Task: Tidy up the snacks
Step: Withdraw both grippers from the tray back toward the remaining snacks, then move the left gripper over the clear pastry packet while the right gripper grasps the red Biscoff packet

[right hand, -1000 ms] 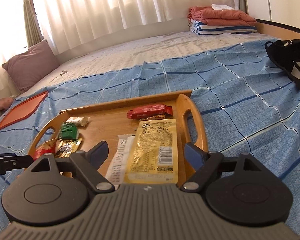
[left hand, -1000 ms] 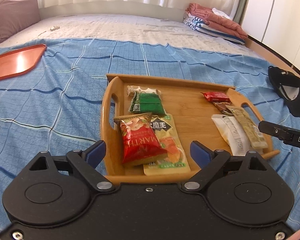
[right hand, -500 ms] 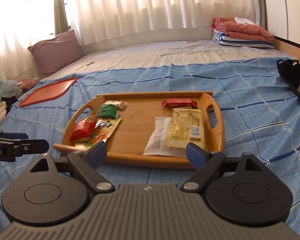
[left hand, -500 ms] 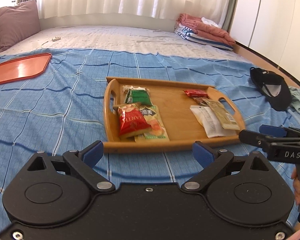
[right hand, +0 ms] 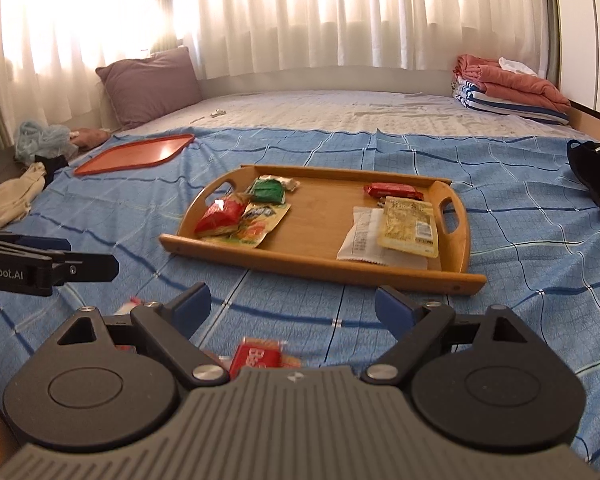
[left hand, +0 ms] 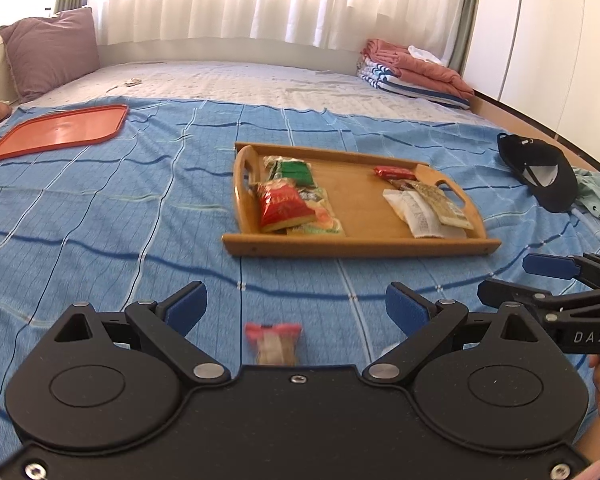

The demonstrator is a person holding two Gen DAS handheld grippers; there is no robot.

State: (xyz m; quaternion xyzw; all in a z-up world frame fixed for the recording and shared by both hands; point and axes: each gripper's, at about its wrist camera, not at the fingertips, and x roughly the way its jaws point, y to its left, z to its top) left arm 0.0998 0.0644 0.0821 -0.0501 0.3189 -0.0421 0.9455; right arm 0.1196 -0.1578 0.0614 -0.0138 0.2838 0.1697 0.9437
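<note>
blurred: pink-topped snack [left hand: 273, 342] | half-hidden: red packet [right hand: 256, 358]

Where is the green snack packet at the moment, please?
The green snack packet lies in the wooden tray's far left corner, just behind the red bag.

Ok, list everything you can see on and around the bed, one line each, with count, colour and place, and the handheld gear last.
wooden tray: one, tan, middle of the blue sheet.
snack packets in tray: about eight; red bag, green packet and others at its left end, red bar, yellow packet, white packet at its right end.
loose snacks: at least two, red, blurred, on the sheet near the cameras.
flat tray: one, orange, far left.
pillow: one, mauve, by the curtains.
folded bedding: one stack, pink and striped, far right.
cap: one, black, right edge.
loose clothes: pile, cream and blue, left of bed.
left tool: black, open, empty.
right tool: grey, jaws opening, empty.
</note>
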